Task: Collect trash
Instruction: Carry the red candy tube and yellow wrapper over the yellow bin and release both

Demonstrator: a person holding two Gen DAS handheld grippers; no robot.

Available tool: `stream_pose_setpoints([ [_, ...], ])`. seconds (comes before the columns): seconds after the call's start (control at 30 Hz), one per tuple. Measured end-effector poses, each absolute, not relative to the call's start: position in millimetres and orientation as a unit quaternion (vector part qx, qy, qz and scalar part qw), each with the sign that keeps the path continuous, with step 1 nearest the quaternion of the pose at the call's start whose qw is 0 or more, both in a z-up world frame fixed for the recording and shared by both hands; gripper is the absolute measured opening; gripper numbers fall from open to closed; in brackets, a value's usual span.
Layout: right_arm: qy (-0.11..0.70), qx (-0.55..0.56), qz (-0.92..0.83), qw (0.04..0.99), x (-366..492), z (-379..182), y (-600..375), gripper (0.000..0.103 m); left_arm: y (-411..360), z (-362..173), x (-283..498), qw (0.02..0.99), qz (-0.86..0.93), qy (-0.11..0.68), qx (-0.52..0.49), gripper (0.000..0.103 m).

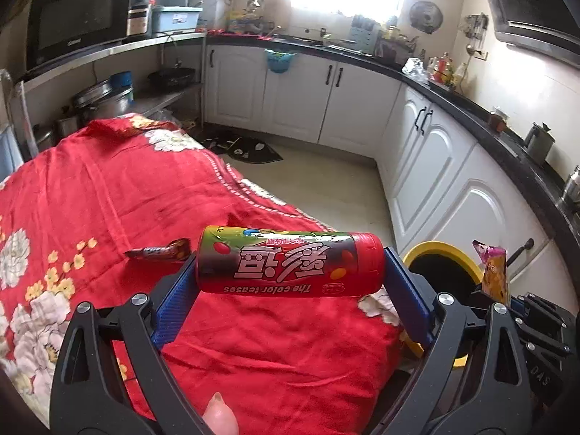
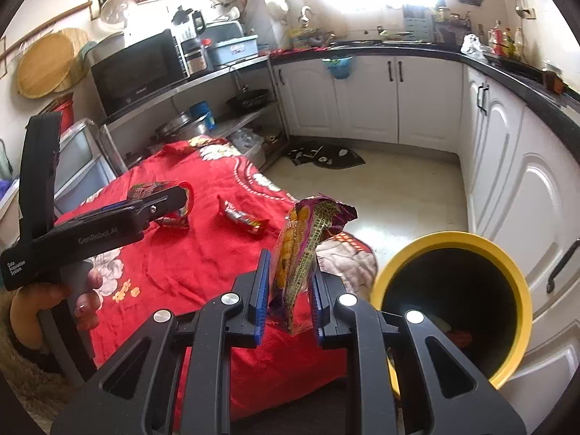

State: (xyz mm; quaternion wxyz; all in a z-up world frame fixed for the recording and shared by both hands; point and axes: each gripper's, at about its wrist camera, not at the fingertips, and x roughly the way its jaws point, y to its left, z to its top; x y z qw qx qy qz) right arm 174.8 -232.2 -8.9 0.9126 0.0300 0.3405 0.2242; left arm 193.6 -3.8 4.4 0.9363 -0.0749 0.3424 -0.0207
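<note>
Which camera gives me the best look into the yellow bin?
The right wrist view: the yellow bin shows its whole rim and dark inside, with something red at the bottom. In the left wrist view the bin is half hidden behind the gripper.

Candy tube [image 2: 170,203] half hidden behind the left gripper's arm in the right wrist view, bin [image 1: 440,253] lower part masked by gripper fingers [image 1: 409,297], dim red contents at the bin's bottom unreadable, hand [image 2: 54,301] cut off at lower left, window at top blown out white
</note>
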Motion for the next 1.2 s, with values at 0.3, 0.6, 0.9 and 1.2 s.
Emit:
stream_pose_setpoints([
  [0.3, 0.322, 0.048, 0.194, 0.926, 169.9, 1.5, -265.3, 0.019, -29.5, 14.6, 195.5, 0.94, -0.043, 0.331, -0.062, 0.086],
  [0.6, 0.31, 0.063, 0.161, 0.935, 163.3, 7.4, -297.1, 0.019, -50.4, 21.4, 196.8, 0.942, -0.065, 0.324, -0.052, 0.086],
  [0.9, 0.298, 0.071, 0.126, 0.943, 155.6, 13.6, -326.8, 0.019, -77.9, 25.2, 199.6, 0.942, -0.094, 0.32, -0.039, 0.086],
  [1.2, 0.292, 0.076, 0.091, 0.949, 152.5, 17.5, -350.0, 0.019, -107.7, 26.2, 203.9, 0.939, -0.123, 0.319, -0.026, 0.086],
])
